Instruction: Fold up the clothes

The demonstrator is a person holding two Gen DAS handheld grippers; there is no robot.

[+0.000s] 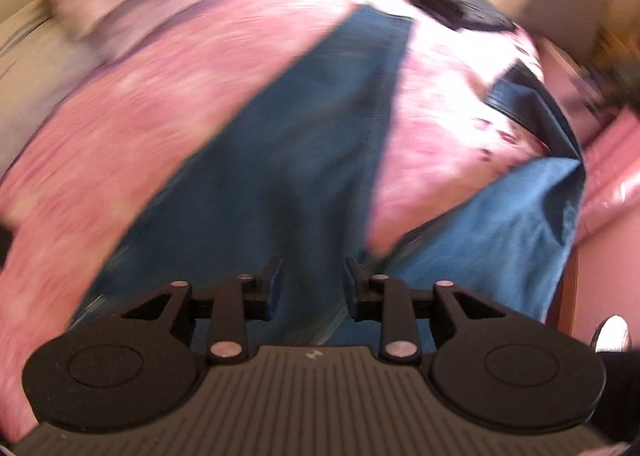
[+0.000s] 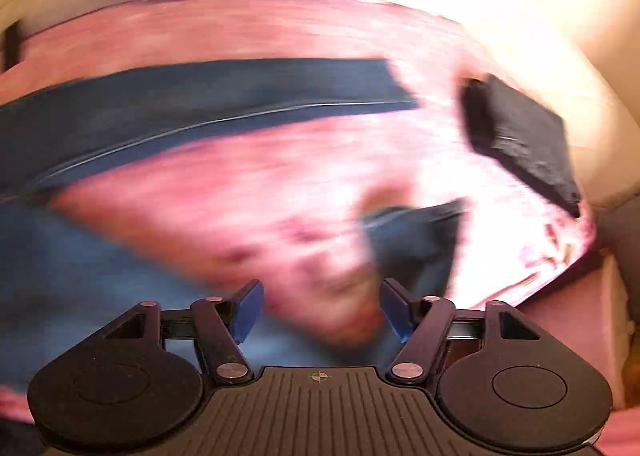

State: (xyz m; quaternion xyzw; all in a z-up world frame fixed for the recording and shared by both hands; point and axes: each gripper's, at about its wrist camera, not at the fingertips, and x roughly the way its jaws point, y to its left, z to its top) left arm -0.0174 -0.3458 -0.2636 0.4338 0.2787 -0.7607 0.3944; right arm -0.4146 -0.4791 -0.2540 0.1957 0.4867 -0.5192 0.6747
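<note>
Blue trousers point(image 1: 288, 143) lie spread on a pink patterned bedcover point(image 1: 132, 127), seen from above and badly blurred in both wrist views. In the left view one leg runs as a long flat strip away from the camera, and a second blue part point(image 1: 512, 223) lies off to the right with pink cover showing between the two. The right view shows the same: a long blue band point(image 2: 192, 95) across the cover and a second blue mass low at the left.

Judgement: the legs are not laid one on the other, so no fold shows as done. Bringing the legs together and folding them along their length appear to be left.

A dark flat object point(image 2: 520, 135), possibly already folded cloth, lies apart near the cover's edge; the blur prevents identification.

The left gripper point(image 1: 314, 282) hangs over the near end of the trousers, jaws narrowly parted, nothing between the pads. The right gripper point(image 2: 322, 308) stands wide over the cover beside the blue cloth, also empty.
</note>
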